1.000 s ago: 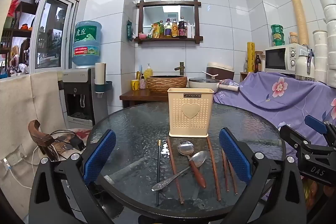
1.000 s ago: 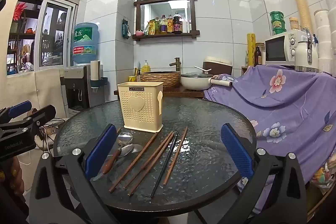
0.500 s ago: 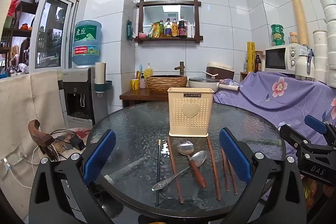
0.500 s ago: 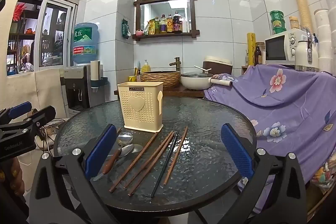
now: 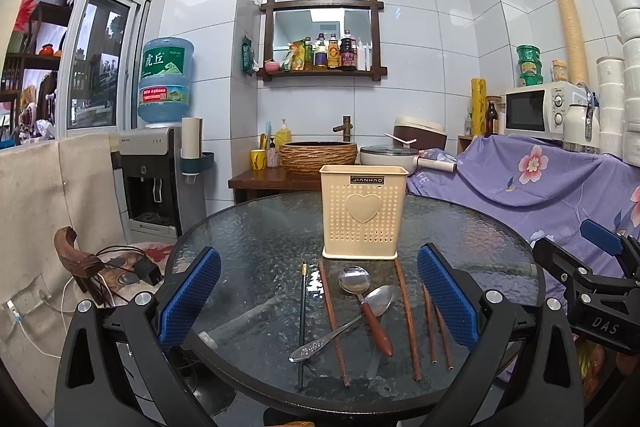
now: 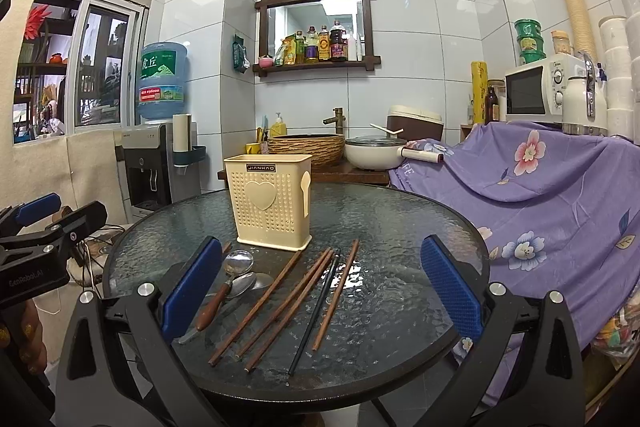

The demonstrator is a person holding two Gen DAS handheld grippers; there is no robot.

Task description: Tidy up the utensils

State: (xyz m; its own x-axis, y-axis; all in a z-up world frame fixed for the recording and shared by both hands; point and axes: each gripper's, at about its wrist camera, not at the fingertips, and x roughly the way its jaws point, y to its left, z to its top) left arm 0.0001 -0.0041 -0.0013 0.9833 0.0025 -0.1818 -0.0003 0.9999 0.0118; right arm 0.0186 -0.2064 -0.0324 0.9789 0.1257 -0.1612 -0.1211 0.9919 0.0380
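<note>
A: What colour is the utensil holder?
B: Cream, dotted with small holes, a plain heart on its front and a black label above it.
A: And the chopsticks ahead of the right gripper?
B: Reddish-brown wooden chopsticks, plus one black chopstick.
A: The spoons?
B: Silver spoon; the other spoon has a brown handle.
A: The gripper pads?
B: Blue, cross-hatched, on black frames.
A: The table?
B: Dark, rippled glass. The cloth to the right is purple with pink flowers.

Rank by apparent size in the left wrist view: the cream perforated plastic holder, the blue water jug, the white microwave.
1. Cream perforated plastic holder, but it sits nearest the camera.
2 and 3. White microwave and blue water jug look about alike; no ranking.
</note>
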